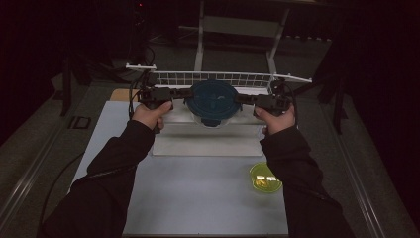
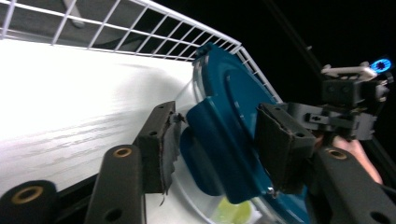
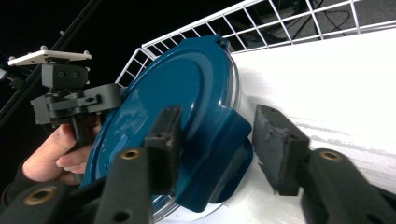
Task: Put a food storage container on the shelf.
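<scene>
High view: near the counter's [image 1: 198, 198] far edge, the left tool [image 1: 174, 93] and right tool [image 1: 246, 97] flank a clear container with a teal lid [image 1: 213, 99]. A yellow bowl [image 1: 265, 178] sits near the right edge.

Left gripper view: the left tool [image 2: 219, 149] is spread astride the lid's [image 2: 224, 121] latch tab.

Right gripper view: the right tool [image 3: 219, 144] is spread astride the opposite tab on the lid [image 3: 177, 93].

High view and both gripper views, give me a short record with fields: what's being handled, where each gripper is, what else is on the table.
handled: round clear plastic container with dark teal lid
left gripper: at the lid's left latch tab, jaws astride it
right gripper: at the lid's right latch tab, jaws astride it, a gap showing on one side
grip: contact not clear
support: white board
behind: white wire rack
also: small yellow-green bowl, near right
</scene>
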Demonstrator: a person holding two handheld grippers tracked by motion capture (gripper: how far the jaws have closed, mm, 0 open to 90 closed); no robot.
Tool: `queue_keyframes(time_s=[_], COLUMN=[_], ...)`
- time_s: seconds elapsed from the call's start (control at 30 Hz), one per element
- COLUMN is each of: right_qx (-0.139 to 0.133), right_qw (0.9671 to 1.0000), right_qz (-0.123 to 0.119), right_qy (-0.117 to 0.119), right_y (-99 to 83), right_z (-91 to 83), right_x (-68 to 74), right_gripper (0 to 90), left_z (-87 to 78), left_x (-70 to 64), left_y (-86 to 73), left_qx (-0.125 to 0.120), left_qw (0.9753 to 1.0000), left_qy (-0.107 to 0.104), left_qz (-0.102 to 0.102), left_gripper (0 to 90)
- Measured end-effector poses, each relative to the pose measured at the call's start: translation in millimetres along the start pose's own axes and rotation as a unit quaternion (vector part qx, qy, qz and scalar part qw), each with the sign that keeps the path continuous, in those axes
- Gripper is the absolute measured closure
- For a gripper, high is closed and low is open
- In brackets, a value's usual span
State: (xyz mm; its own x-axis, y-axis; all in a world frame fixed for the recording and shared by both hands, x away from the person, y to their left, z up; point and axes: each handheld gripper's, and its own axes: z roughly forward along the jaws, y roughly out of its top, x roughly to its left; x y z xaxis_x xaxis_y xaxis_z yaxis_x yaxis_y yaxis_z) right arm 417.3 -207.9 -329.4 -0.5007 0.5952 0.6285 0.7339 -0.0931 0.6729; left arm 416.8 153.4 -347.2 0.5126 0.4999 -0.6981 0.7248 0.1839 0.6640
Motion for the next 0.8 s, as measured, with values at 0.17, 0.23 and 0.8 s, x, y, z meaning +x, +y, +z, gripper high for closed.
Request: queue_keyframes(time_s=[0.17, 0.23, 0.8], right_qx=[-0.003, -0.012, -0.02], right_qw=[0.9999, 0.9995, 0.9937], right_qz=[-0.014, -0.026, -0.108], right_qy=[-0.002, -0.009, 0.02], right_y=[1.5, 1.3, -35.2], right_z=[-4.0, -7.8, -38.4], right_x=[5.7, 9.7, 47.9], right_gripper=[44.8, 43.7, 60.5], left_z=[-8.5, -14.0, -46.6], left_x=[-7.0, -9.8, -32.5], left_y=[2.1, 1.6, -48.9], left_qx=[-0.015, -0.031, -0.055], left_qw=[0.9995, 0.9986, 0.9865], left_qy=[0.017, 0.021, 0.001], left_qz=[0.021, 0.037, 0.154], left_gripper=[40.1, 37.1, 2.7])
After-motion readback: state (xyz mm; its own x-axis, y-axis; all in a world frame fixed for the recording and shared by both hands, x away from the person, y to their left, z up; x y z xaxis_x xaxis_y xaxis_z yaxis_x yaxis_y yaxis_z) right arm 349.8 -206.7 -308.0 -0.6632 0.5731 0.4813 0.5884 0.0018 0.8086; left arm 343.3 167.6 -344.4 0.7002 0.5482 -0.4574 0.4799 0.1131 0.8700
